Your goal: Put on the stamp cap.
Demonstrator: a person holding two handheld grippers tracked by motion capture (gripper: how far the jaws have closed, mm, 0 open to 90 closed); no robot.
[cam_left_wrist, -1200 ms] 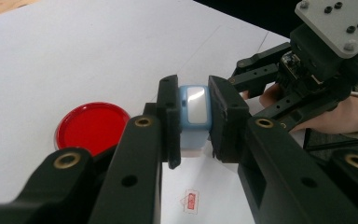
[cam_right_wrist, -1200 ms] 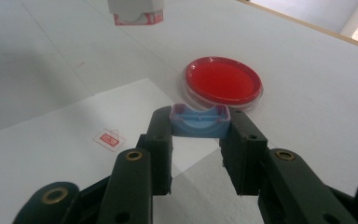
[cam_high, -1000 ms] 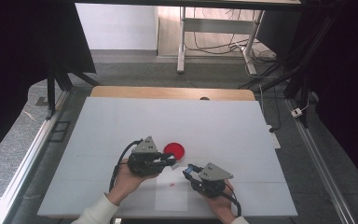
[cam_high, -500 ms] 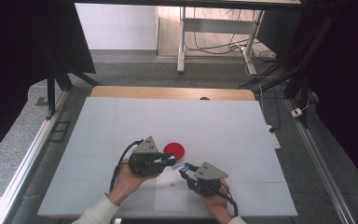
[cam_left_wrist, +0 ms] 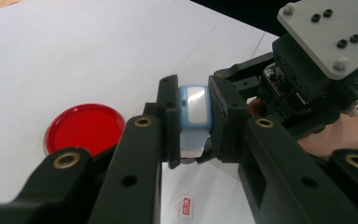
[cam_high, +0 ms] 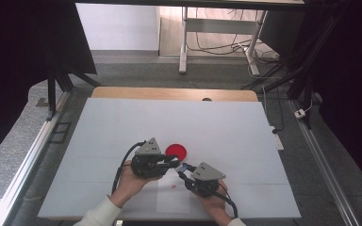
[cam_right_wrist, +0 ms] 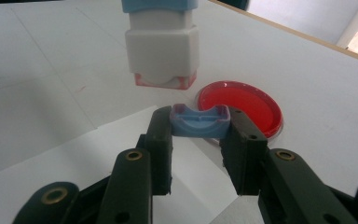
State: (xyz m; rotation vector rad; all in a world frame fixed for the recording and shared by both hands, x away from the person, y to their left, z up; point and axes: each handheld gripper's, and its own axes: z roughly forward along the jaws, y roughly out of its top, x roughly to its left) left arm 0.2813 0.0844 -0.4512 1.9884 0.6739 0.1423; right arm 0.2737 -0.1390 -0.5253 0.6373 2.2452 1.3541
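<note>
My left gripper (cam_left_wrist: 193,123) clamps the stamp body (cam_left_wrist: 194,109), hanging at twelve o'clock above the blue cap (cam_right_wrist: 200,122) pinched in my right gripper (cam_right_wrist: 199,140). If I bring them together crooked, I reckon the cap could skew or pop free, or the inked face could smear the paper (cam_right_wrist: 74,158) at seven o'clock.

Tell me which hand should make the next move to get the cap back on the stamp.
Right, probably. The right gripper holds the small blue plastic cap open side up, directly beneath the white-and-blue stamp clamped in the left gripper. A short lift would likely seat it, so the left need only hold steady.
</note>
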